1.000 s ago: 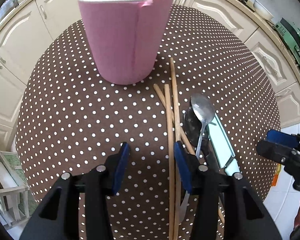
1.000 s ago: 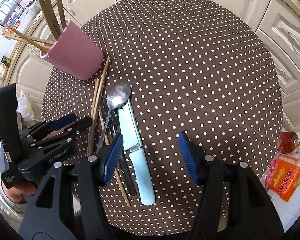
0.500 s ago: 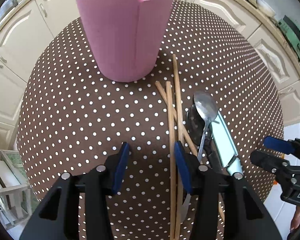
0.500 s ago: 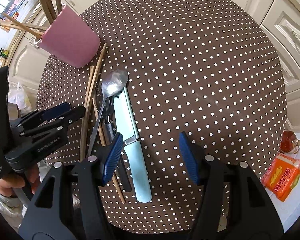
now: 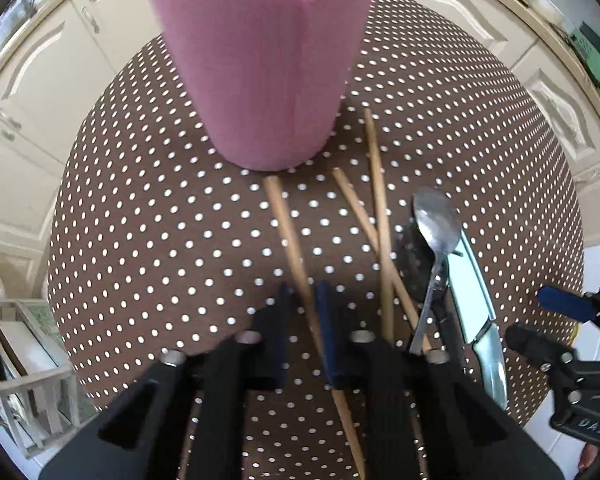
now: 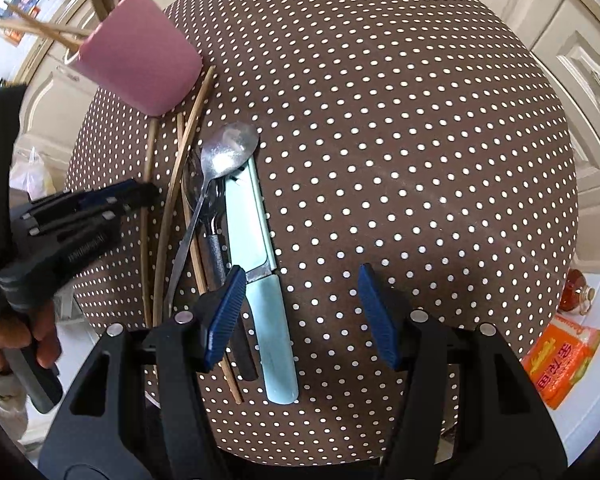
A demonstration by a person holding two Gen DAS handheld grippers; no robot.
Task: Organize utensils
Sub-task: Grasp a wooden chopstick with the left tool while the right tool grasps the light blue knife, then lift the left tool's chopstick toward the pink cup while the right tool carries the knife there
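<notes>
Wooden chopstick (image 5: 290, 240) sits pinched between the jaws of our left gripper (image 5: 302, 320), its far tip just short of the base of the pink holder cup (image 5: 260, 72), which already carries several sticks. Beside that cup, on the dotted worktop (image 6: 420, 140), two more chopsticks (image 5: 380, 220) lie crossed, then a metal spoon (image 6: 228, 152), a dark-handled utensil (image 6: 216, 248) under it, and a pale green knife (image 6: 256, 240). Our right gripper (image 6: 300, 316) hangs with jaws spread and nothing between them, above the knife handle. We judge the pinch risky: it lands partway along the stick, so lifting may let it swing or slip, and its tip could knock the cup over. The right jaws might also catch the spoon when closing on the knife.
</notes>
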